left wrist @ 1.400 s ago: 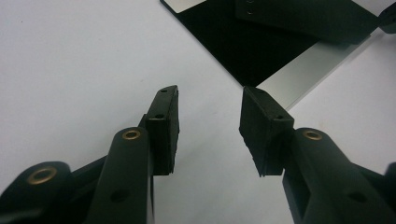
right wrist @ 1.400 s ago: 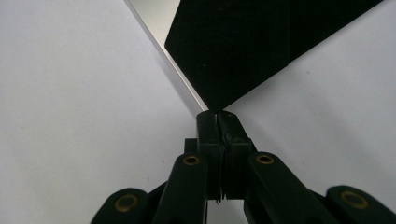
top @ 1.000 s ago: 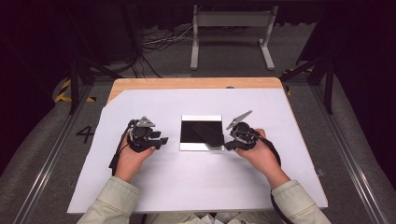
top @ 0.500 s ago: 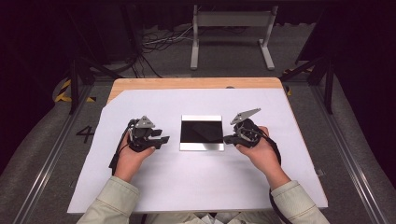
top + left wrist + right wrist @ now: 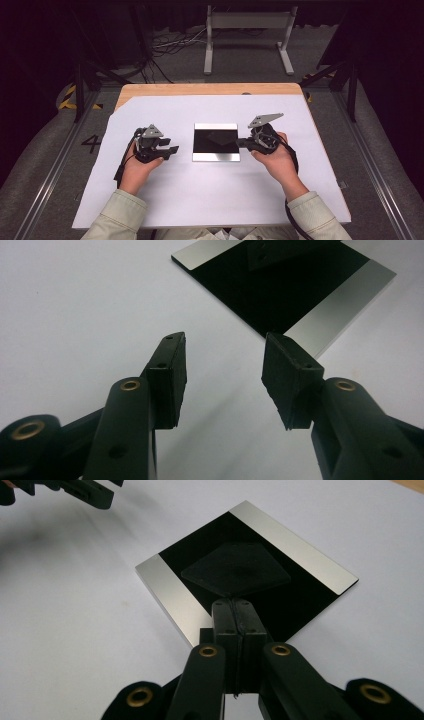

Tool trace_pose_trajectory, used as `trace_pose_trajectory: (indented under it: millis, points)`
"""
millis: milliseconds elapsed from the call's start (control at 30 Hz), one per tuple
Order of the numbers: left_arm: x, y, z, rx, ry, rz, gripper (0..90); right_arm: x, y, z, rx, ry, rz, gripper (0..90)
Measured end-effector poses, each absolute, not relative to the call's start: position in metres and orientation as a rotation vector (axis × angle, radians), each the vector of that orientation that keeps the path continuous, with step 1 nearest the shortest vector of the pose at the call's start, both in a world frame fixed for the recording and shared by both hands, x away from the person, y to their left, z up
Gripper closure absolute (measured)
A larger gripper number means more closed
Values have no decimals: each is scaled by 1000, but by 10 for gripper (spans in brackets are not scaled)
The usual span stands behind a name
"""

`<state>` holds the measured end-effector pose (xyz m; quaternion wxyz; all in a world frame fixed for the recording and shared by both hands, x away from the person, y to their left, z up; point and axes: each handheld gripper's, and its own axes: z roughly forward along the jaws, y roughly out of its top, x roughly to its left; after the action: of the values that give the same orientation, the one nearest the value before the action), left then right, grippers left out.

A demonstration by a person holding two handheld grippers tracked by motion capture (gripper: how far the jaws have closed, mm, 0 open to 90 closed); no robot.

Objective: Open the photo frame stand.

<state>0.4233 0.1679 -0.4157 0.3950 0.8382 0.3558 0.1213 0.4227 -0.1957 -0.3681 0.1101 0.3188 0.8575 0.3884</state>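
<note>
Right tool [image 5: 243, 143] level, shut, at mirror plate [image 5: 216, 142]

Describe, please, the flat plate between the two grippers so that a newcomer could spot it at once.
Start from the white sheet that covers the wooden table. At its middle, between the person's two hands, lies a flat square plate. Its glossy black middle, with a silver strip along two opposite edges, sets it apart from the plain white around it.
</note>
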Motion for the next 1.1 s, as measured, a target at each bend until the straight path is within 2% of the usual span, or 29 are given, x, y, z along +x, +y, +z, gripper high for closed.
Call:
trace_pose_trajectory:
  millis: [1100]
  points:
    - [427,162,-420,2139,885,268,518,421,-204,-368,962,2483,1202,896]
